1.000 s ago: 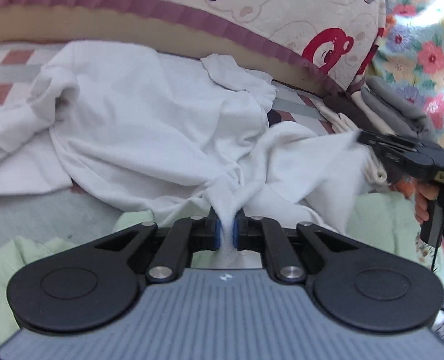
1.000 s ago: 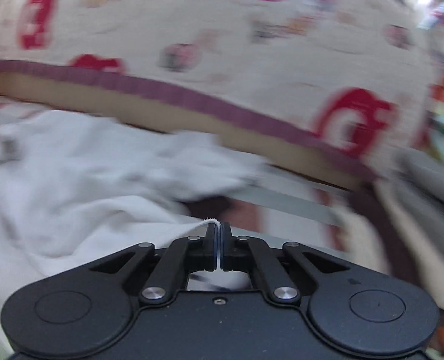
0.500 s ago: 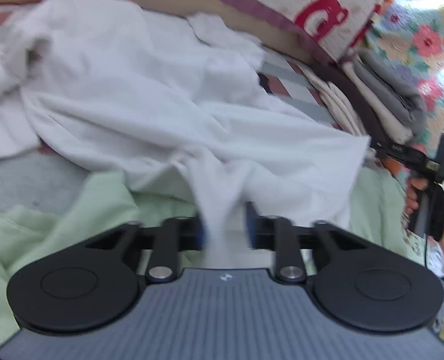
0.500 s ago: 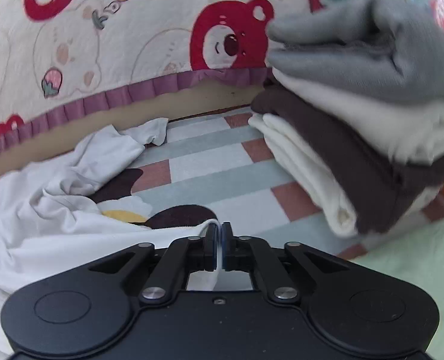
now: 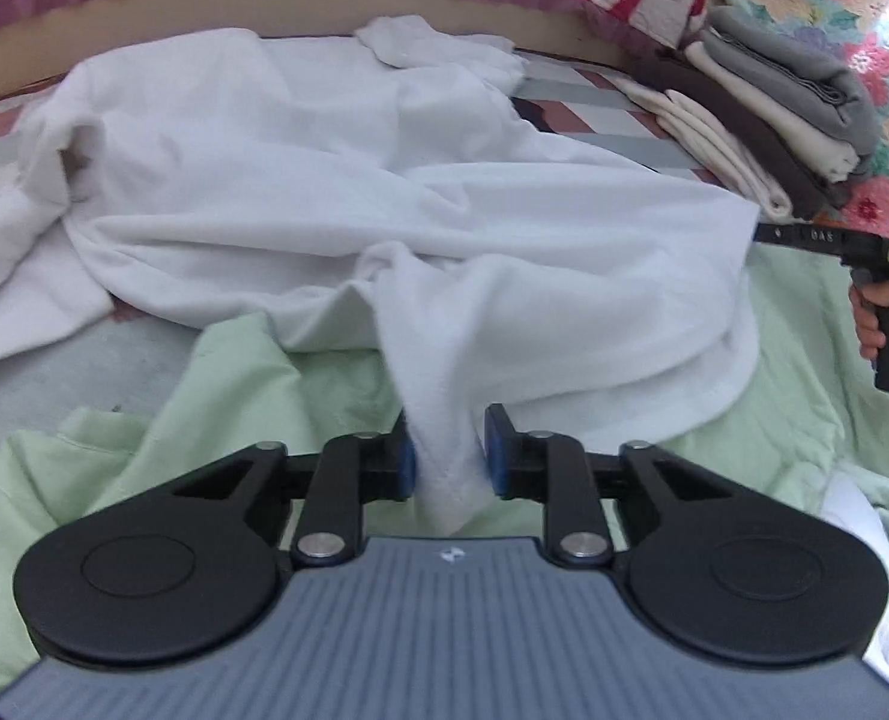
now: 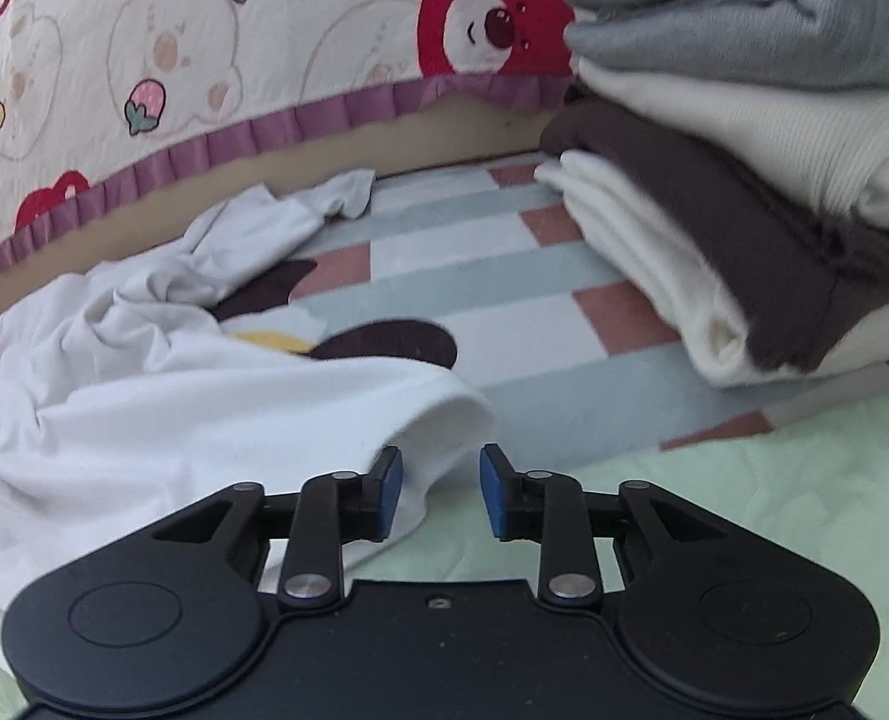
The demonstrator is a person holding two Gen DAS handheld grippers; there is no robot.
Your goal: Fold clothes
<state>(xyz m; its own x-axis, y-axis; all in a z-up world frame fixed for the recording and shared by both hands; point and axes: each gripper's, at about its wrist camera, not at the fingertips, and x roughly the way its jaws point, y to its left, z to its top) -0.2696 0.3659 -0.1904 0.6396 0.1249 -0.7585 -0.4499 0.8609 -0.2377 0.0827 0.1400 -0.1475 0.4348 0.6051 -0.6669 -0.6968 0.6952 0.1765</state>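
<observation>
I'm laying out the white garment (image 5: pixel 336 180): left hand-held gripper (image 5: pixel 447 456) closing around its fold, right hand-held gripper (image 6: pixel 441 489) spreading, releasing; next, regrip.

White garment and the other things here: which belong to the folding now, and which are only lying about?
In the job: white garment; left tool, closing with cloth between; right tool, opening.

Lying about: folded stack; green cloth; bear quilt.
</observation>
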